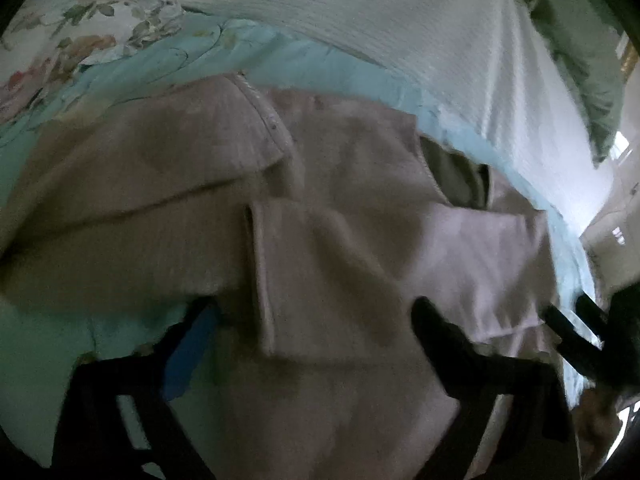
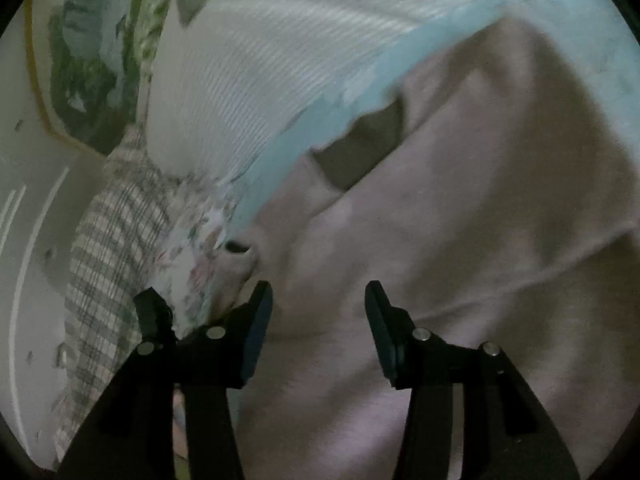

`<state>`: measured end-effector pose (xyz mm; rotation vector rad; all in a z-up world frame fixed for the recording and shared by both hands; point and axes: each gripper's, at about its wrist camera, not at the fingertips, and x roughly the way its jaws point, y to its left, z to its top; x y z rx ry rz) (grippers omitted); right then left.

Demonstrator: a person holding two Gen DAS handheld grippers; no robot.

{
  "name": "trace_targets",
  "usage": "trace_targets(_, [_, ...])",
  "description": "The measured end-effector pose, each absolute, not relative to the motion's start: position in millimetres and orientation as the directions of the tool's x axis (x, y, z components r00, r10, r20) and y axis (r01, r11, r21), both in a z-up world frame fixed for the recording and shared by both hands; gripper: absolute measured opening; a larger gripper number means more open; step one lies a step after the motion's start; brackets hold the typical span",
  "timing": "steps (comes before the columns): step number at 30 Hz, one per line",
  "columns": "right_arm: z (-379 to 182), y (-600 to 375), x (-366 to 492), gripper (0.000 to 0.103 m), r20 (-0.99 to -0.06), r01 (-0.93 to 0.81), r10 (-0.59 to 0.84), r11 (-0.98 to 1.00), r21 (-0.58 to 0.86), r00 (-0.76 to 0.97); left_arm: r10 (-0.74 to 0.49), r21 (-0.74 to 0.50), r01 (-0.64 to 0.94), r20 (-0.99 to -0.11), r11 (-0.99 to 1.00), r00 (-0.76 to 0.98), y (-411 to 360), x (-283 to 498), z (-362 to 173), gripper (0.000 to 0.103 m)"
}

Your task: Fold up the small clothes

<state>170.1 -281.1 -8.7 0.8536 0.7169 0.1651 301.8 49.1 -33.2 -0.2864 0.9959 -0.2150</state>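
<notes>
The pink sweatshirt [image 2: 460, 240] lies flat on the floral bedsheet [image 1: 80, 32], spread ahead of and under both claws. It looks soft, light and limp, so better pinch a hem or the sleeve cuff [image 2: 240, 256], just ahead of the right gripper [image 2: 318, 316]. Both this and the left gripper [image 1: 312, 328] stand open, holding nothing.

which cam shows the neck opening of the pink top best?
Right wrist view. The neck opening sits large near the middle of the frame, its dark inside clear against the pink top. In the left wrist view the same opening is smaller, darker and further off to the right, partly blurred.
</notes>
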Motion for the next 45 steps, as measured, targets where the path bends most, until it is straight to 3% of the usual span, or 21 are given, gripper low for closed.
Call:
trace_targets(1, [-7.4,-288.2,164.3,0.050,-0.516,0.160,0.383,0.665,0.730,0.766,-0.306,-0.329,0.052,-0.796,0.943,0.522,48.3,306.1,-35.0,0.072])
trace_targets(2, [-6.0,-296.7,158.6,0.050,-0.523,0.180,0.355,0.670,0.720,0.775,-0.283,-0.296,0.060,-0.805,0.953,0.522,45.8,311.1,-37.6,0.056])
trace_targets(3, [-3.6,-308.3,151.8,0.050,-0.534,0.209,0.312,0.678,0.704,0.786,-0.266,-0.270,0.072,-0.808,0.960,0.526,42.3,312.1,-37.9,0.033])
trace_targets(5, [-0.1,-325.1,145.2,0.050,-0.547,0.245,0.261,0.687,0.684,0.795,-0.246,-0.217,0.117,-0.807,0.969,0.537,32.4,310.8,-37.5,0.005])
trace_targets(11, [8.8,-380.7,144.1,0.050,-0.629,0.409,0.056,0.714,0.568,0.776,-0.171,-0.155,0.082,-0.746,0.985,0.644,45.9,304.5,-15.5,0.004])
trace_targets(18, [-26.8,-400.3,198.9,0.050,-0.734,0.438,0.080,0.758,0.484,0.674,-0.163,-0.170,0.052,-0.746,0.984,0.646,55.8,309.0,-24.8,0.004])
trace_targets(20, [-32.9,-394.8,209.8,0.008,-0.760,0.419,0.092,0.788,0.450,0.644,-0.177,-0.173,0.069,-0.756,0.983,0.631,52.9,308.9,-27.4,0.004])
trace_targets(24, [-19.9,-406.4,205.9,0.008,-0.757,0.471,-0.019,0.793,0.386,0.653,-0.176,-0.129,0.121,-0.752,0.984,0.636,40.0,303.3,-22.4,0.005])
trace_targets(29, [-20.0,-417.0,200.8,0.009,-0.784,0.523,-0.040,0.766,0.374,0.619,-0.189,-0.119,0.153,-0.758,0.981,0.625,24.2,306.7,-25.4,0.005])
trace_targets(32, [0.2,-404.5,186.7,0.016,-0.753,0.506,-0.096,0.794,0.337,0.651,-0.175,-0.110,0.143,-0.771,0.984,0.613,22.2,308.3,-33.4,0.005])
trace_targets(34, [5.6,-383.5,186.3,0.033,-0.735,0.423,-0.044,0.841,0.339,0.677,-0.165,-0.107,0.130,-0.777,0.986,0.607,24.8,307.1,-38.7,0.005])
trace_targets(36, [-5.5,-365.0,193.4,0.047,-0.779,0.381,0.002,0.871,0.309,0.627,-0.163,-0.115,0.118,-0.783,0.986,0.600,28.6,305.4,-41.1,0.006])
trace_targets(37, [-12.0,-362.2,194.0,0.047,-0.801,0.395,-0.006,0.872,0.289,0.599,-0.164,-0.118,0.115,-0.786,0.986,0.596,30.2,303.9,-41.1,0.007])
trace_targets(40, [-11.6,-358.4,179.4,0.047,-0.786,0.410,-0.003,0.854,0.320,0.619,-0.152,-0.113,0.102,-0.781,0.988,0.606,40.2,287.0,-31.0,0.019])
trace_targets(42, [-2.9,-349.3,165.5,0.047,-0.757,0.379,0.043,0.846,0.374,0.652,-0.121,-0.088,0.083,-0.756,0.993,0.643,55.4,269.3,-18.1,0.053])
trace_targets(44, [3.6,-338.1,153.2,0.048,-0.738,0.341,0.085,0.847,0.407,0.669,-0.054,-0.038,0.037,-0.724,0.999,0.688,70.5,257.2,-5.4,0.070])
trace_targets(45, [7.4,-329.1,147.7,0.052,-0.730,0.320,0.107,0.849,0.420,0.676,-0.017,-0.010,0.014,-0.704,1.000,0.710,79.0,252.9,1.5,0.072])
